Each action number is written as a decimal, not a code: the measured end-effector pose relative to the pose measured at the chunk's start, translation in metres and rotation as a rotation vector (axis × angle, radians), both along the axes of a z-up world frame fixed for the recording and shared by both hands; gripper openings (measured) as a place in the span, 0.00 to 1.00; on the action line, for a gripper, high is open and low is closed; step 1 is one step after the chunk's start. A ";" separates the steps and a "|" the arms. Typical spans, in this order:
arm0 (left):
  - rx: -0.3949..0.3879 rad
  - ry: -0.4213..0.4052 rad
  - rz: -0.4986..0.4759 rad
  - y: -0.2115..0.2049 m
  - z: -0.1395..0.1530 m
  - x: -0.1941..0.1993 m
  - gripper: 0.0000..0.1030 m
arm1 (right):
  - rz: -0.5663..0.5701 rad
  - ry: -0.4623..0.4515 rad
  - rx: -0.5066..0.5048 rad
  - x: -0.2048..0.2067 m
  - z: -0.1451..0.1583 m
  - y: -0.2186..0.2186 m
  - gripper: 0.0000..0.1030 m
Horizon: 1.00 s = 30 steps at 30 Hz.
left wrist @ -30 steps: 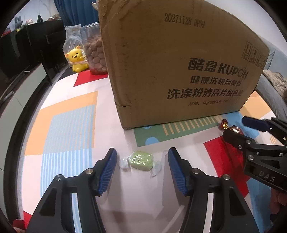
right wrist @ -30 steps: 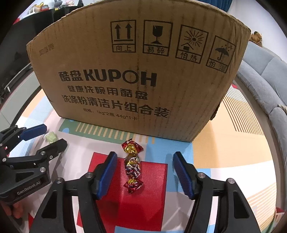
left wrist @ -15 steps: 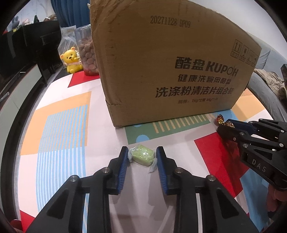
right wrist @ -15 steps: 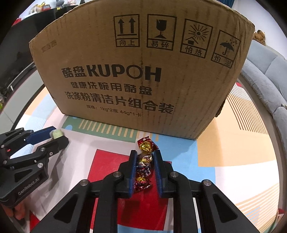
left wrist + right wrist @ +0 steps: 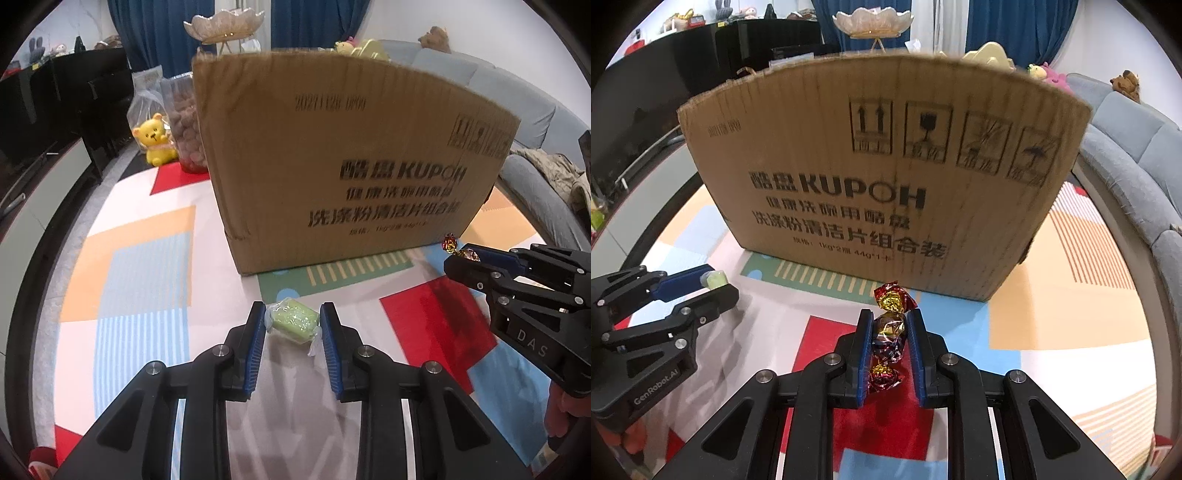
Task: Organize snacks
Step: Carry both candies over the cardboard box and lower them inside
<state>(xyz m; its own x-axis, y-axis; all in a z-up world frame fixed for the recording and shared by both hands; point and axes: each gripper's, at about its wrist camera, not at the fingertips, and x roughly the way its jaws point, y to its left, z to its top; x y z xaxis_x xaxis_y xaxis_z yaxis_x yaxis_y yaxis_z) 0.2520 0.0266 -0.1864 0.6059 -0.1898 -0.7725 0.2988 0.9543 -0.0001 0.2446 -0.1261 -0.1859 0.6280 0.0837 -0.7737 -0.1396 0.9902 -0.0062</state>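
Green candy (image 5: pixel 293 320) pinched in left tongs (image 5: pixel 292 325), foil candy (image 5: pixel 888 334) in right tongs (image 5: pixel 888 332).

Black tongs (image 5: pixel 293 341), blue pads (image 5: pixel 255 354)

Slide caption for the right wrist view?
Right tongs clamp a foil-wrapped candy before the cardboard box; left tongs grip a green candy.

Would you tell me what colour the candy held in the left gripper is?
Pale green candy in a clear wrapper, best seen in the left wrist view.
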 end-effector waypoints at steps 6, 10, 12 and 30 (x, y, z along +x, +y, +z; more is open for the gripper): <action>0.000 -0.005 0.031 -0.002 0.020 -0.014 0.29 | -0.004 -0.036 0.008 -0.013 0.024 -0.003 0.19; -0.011 -0.012 0.055 -0.001 0.033 -0.021 0.29 | -0.003 -0.060 0.016 -0.018 0.042 -0.006 0.19; -0.014 -0.017 0.062 -0.002 0.040 -0.023 0.29 | -0.004 -0.074 0.023 -0.022 0.053 -0.007 0.20; -0.018 -0.120 0.110 -0.015 0.123 -0.020 0.29 | -0.029 -0.197 0.071 -0.030 0.126 -0.022 0.20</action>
<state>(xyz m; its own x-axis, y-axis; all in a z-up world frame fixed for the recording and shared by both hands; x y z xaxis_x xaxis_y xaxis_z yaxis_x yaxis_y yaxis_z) 0.2317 0.0116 -0.0631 0.7113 -0.1303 -0.6907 0.1910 0.9815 0.0116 0.2142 -0.1483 -0.0601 0.7696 0.1133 -0.6283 -0.1139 0.9927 0.0395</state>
